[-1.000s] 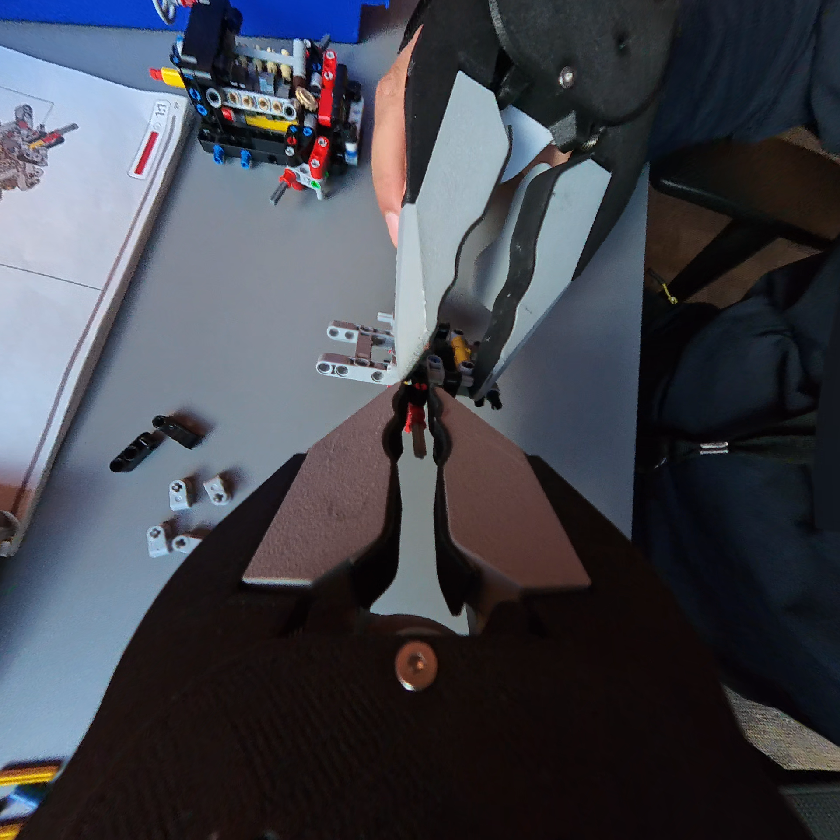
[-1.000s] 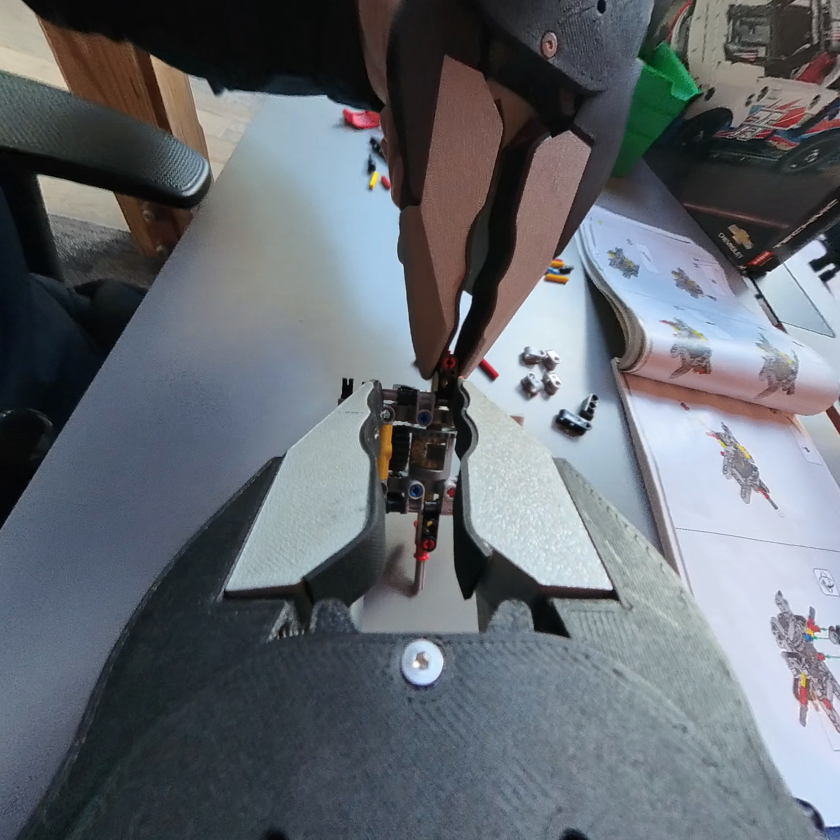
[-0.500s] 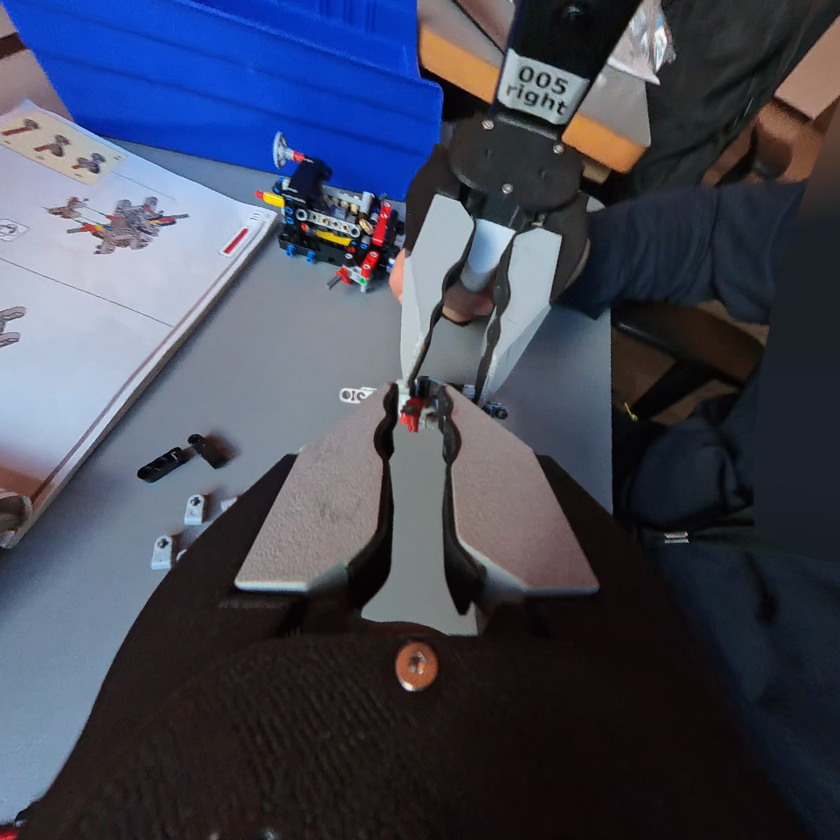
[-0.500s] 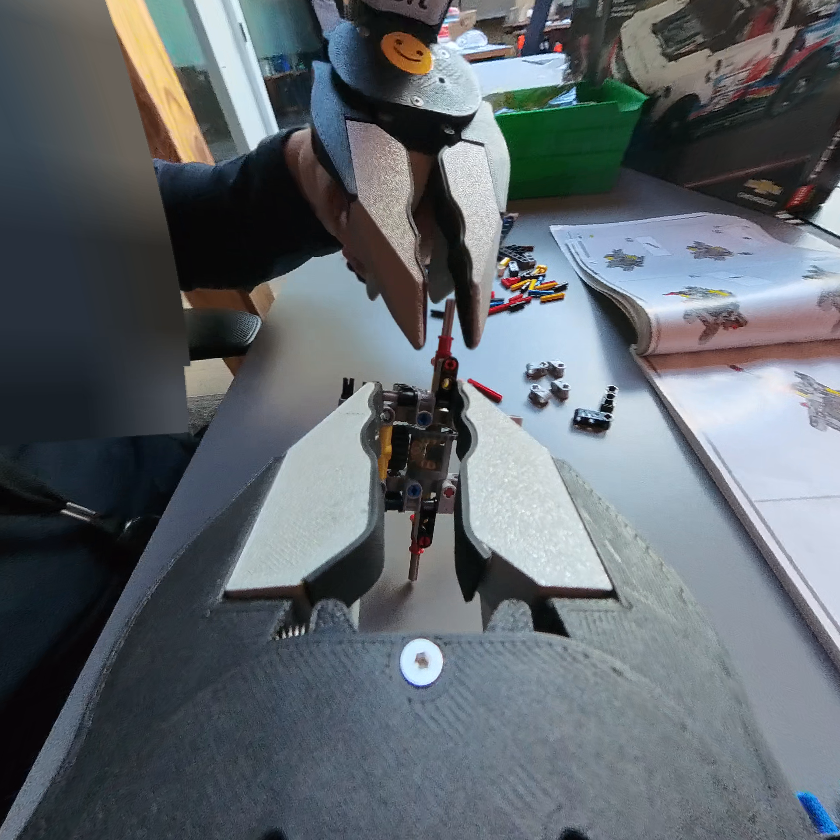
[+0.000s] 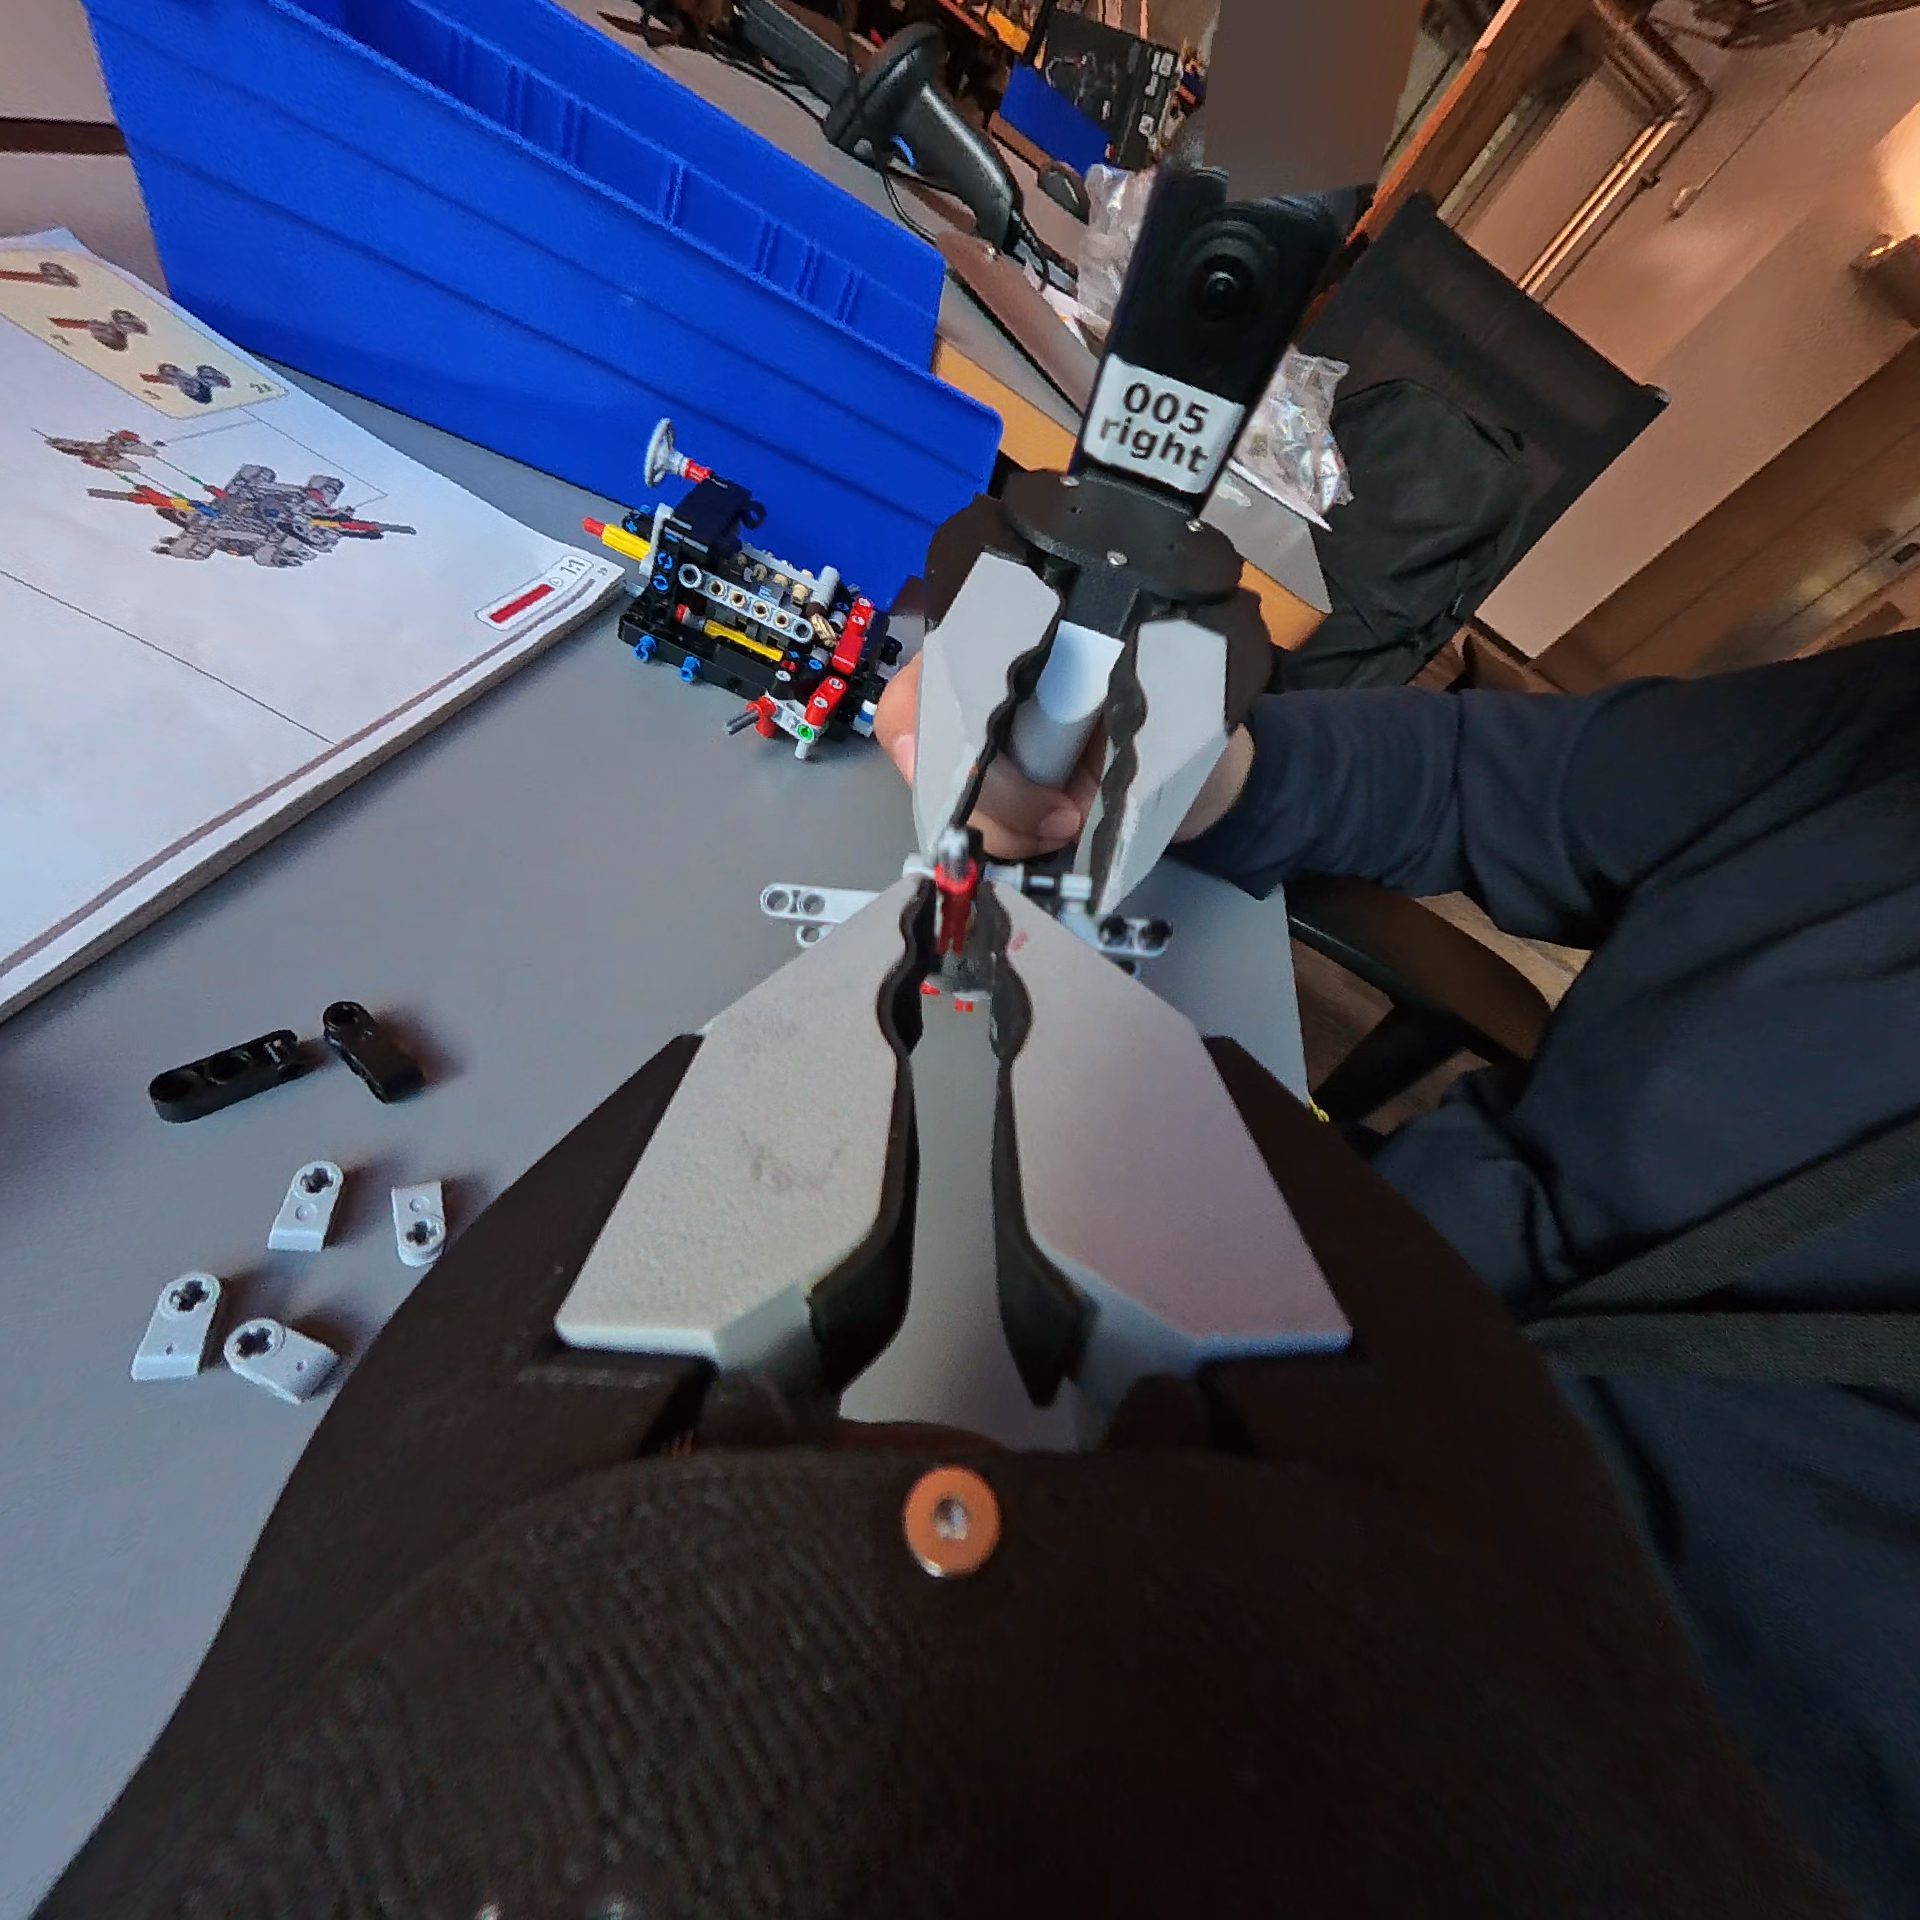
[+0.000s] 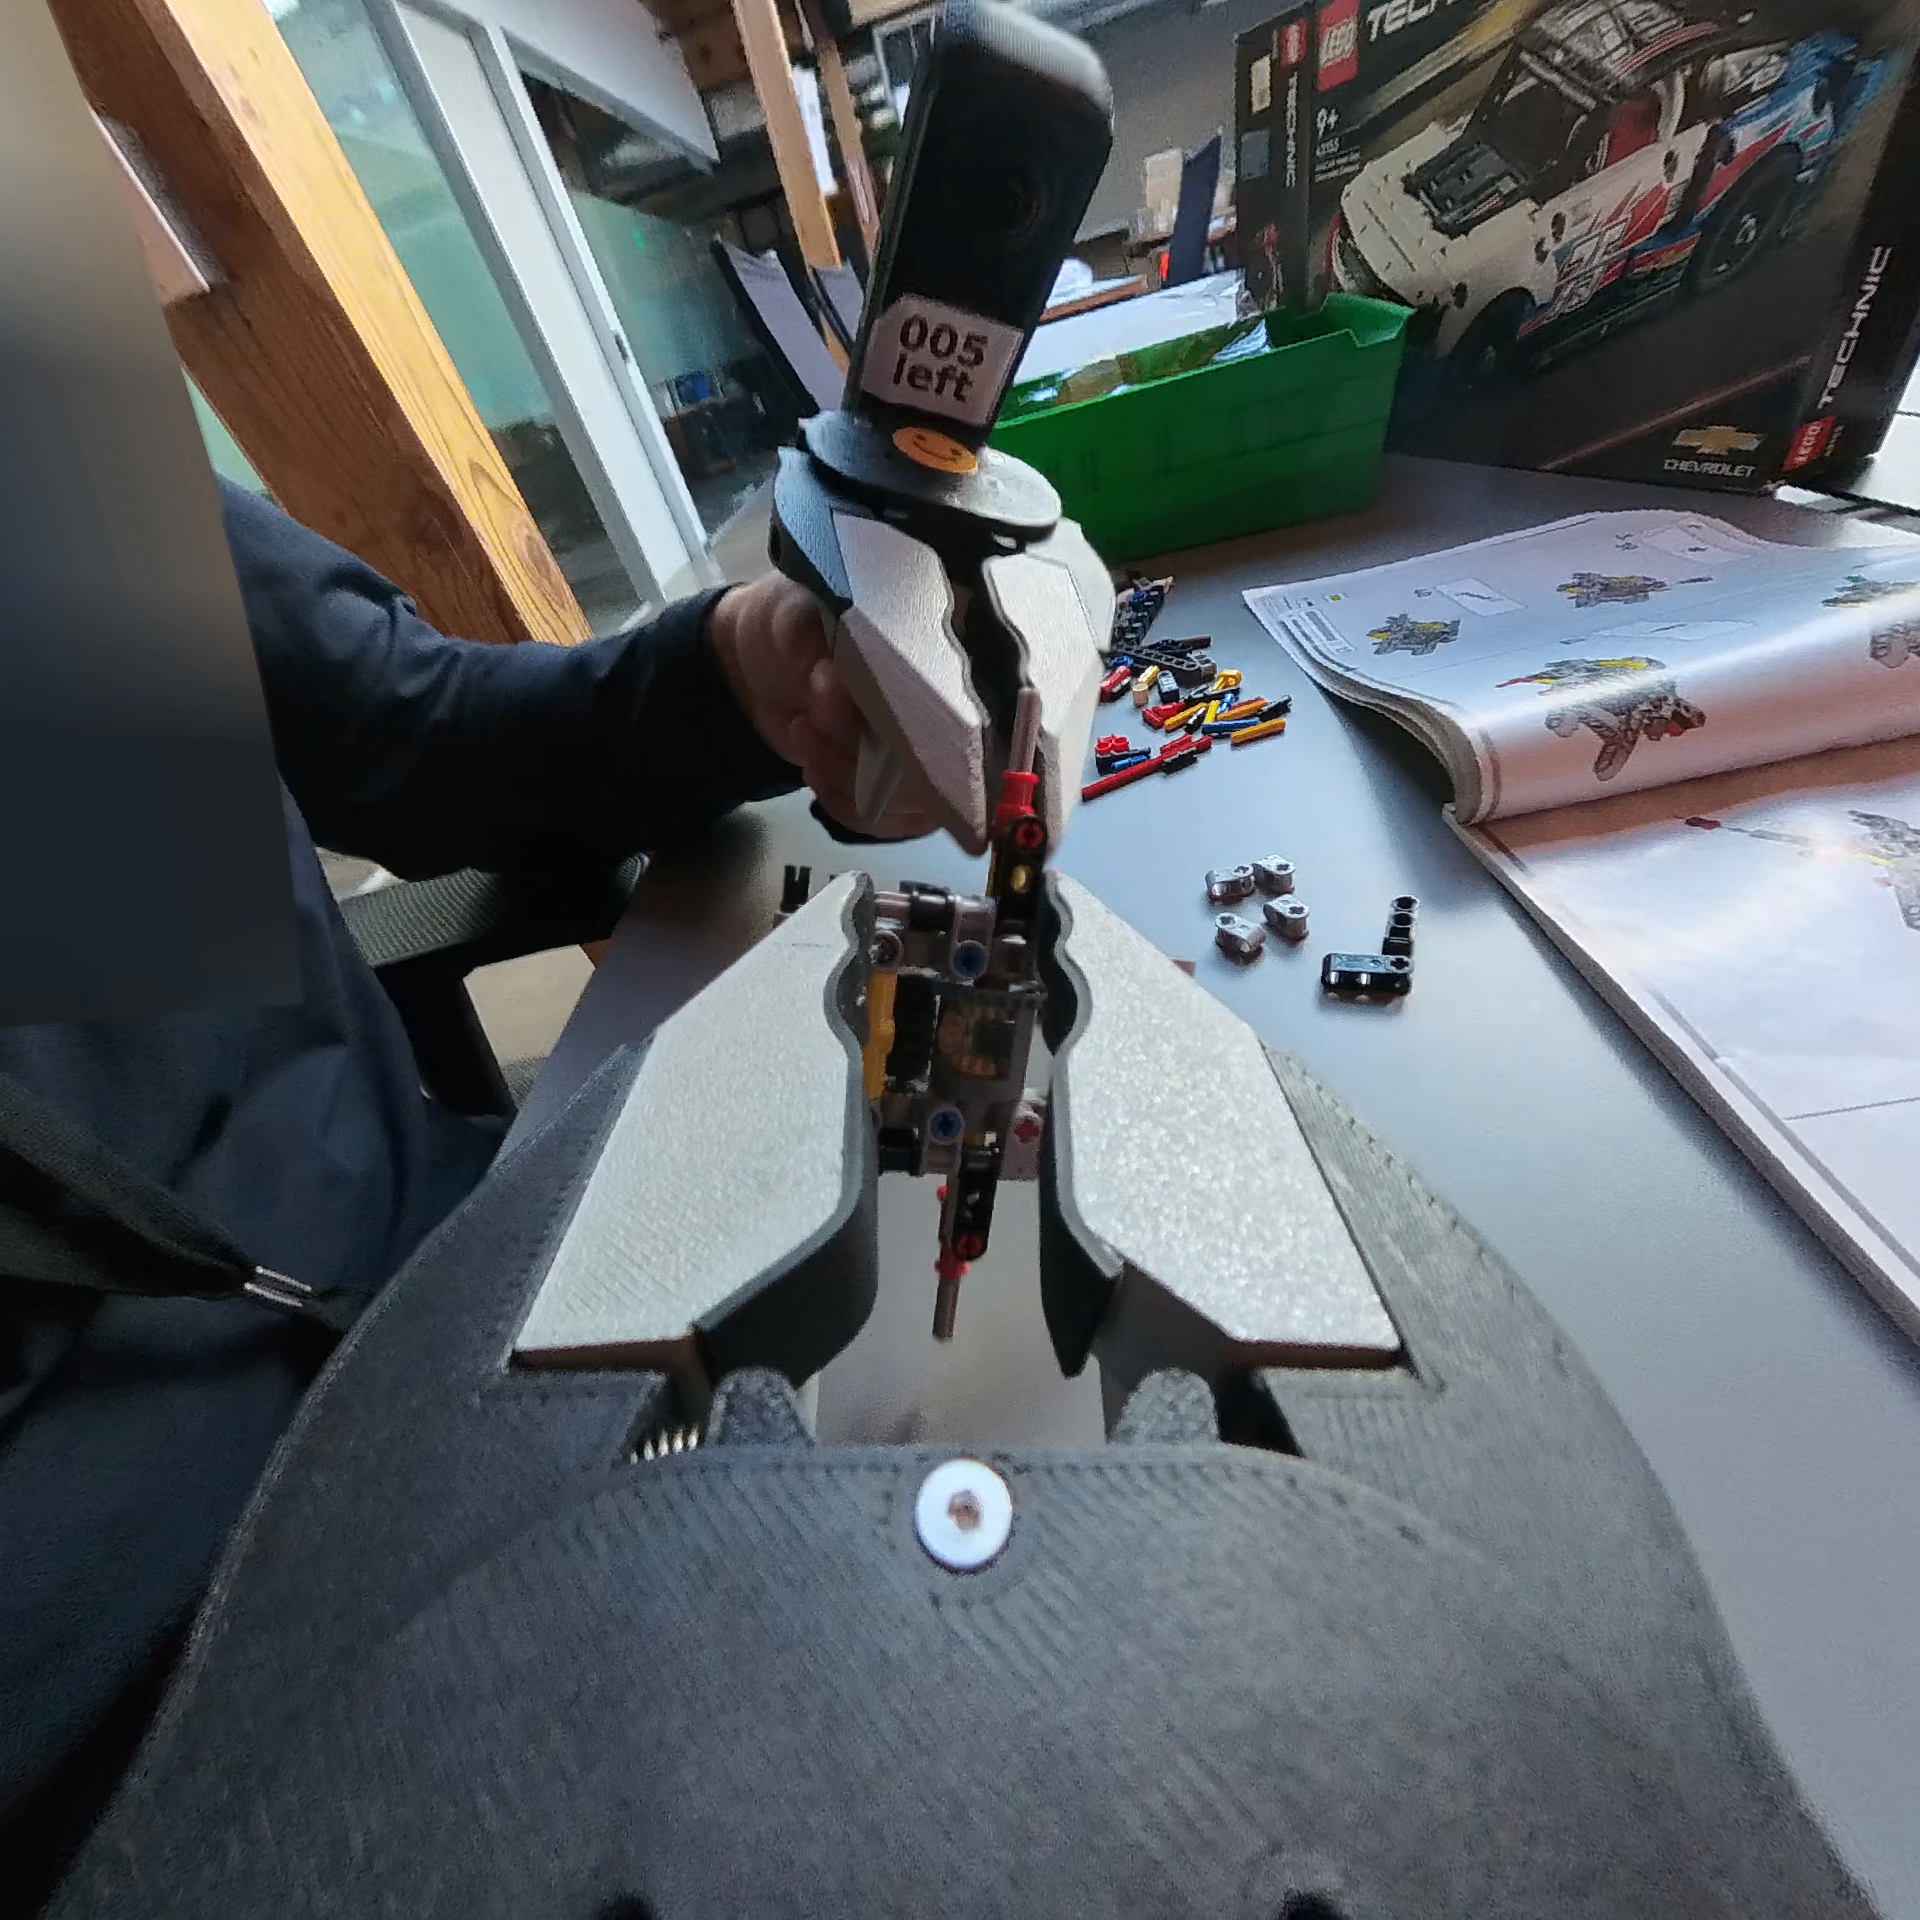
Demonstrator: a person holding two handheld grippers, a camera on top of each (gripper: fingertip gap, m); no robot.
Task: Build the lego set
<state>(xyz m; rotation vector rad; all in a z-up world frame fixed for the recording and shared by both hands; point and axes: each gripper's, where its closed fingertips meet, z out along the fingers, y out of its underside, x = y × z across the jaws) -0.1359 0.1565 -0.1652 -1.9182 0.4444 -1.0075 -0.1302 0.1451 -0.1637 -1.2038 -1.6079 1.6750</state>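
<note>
My right gripper (image 6: 956,894) is shut on a small grey, black and yellow brick assembly (image 6: 951,1029) and holds it above the grey table (image 6: 1455,1091). A black beam with a red bush and a thin grey axle (image 6: 1023,727) sticks up from the assembly's far end. My left gripper (image 6: 1013,821) faces it from the far side, shut on that axle. In the left wrist view my left gripper (image 5: 956,914) has the red bush (image 5: 954,904) and axle between its tips. The right gripper (image 5: 1023,873) stands just beyond, with a hand on its handle.
An open instruction booklet (image 5: 208,623) lies at the left, a blue bin (image 5: 499,239) and a larger brick assembly (image 5: 758,623) behind it. Black beams (image 5: 239,1065) and light grey connectors (image 5: 301,1205) lie loose. A pile of coloured pins (image 6: 1195,717), a green bin (image 6: 1216,436) and a box (image 6: 1558,208) stand farther off. My two grippers' fingertips are within a few centimetres of each other.
Both grippers tilted up from looking down at the table. My left gripper's fingers opened around the axle half a second ago and have shut on it again. The right grasp is unchanged.
</note>
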